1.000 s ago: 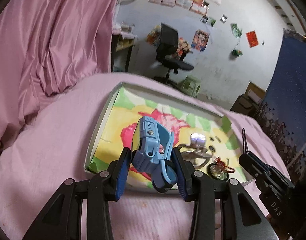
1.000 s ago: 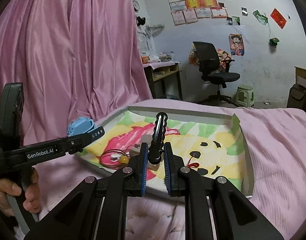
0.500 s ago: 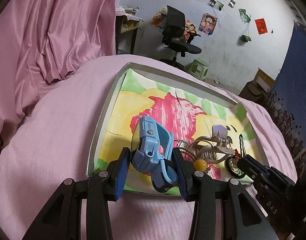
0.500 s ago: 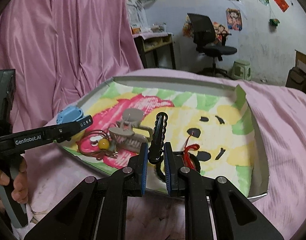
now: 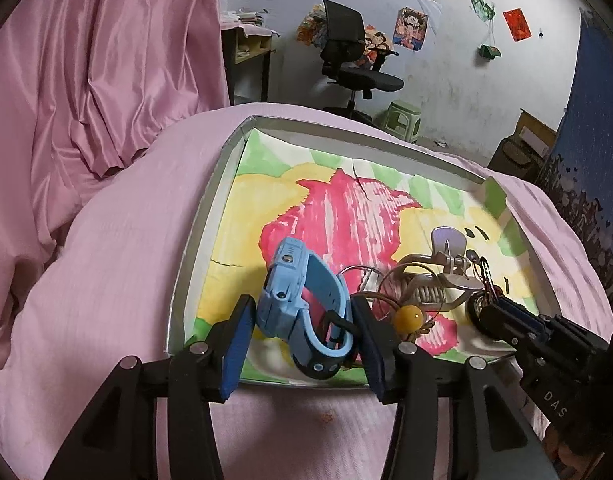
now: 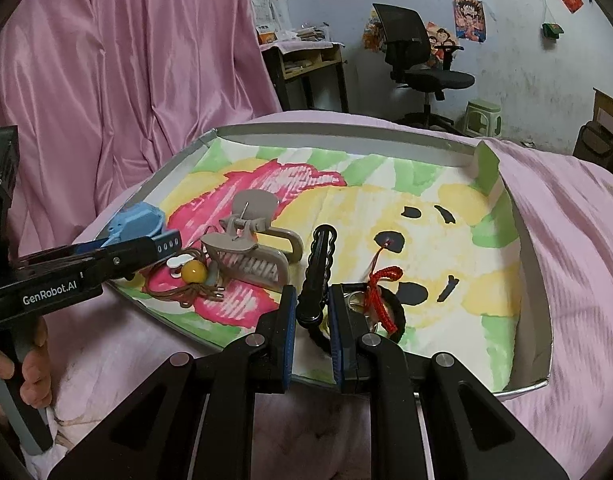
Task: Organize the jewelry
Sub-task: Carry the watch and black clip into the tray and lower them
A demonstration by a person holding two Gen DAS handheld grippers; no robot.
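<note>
My left gripper [image 5: 302, 340] is shut on a light blue smartwatch [image 5: 298, 304], held over the near left corner of a shallow tray [image 5: 194, 240] lined with a pink, yellow and green painted sheet. My right gripper [image 6: 311, 320] is shut on a black beaded bracelet [image 6: 318, 268] that stands upright over the tray's near edge [image 6: 542, 384], with a red knotted cord [image 6: 382, 288] beside it. In the tray lie a beige claw hair clip [image 6: 250, 248] and a cord with an amber bead [image 6: 194, 270]. The left gripper also shows in the right wrist view [image 6: 162, 240].
The tray rests on a pink bedcover [image 5: 106, 280]. A pink curtain [image 6: 126, 60] hangs at the left. Behind stand a black office chair [image 6: 418, 64], a wooden desk [image 6: 306, 60] and a green stool [image 6: 482, 116].
Both grippers have come down and forward toward the tray's near edge, each still holding its piece. The clip and bead cord lie where they were.
</note>
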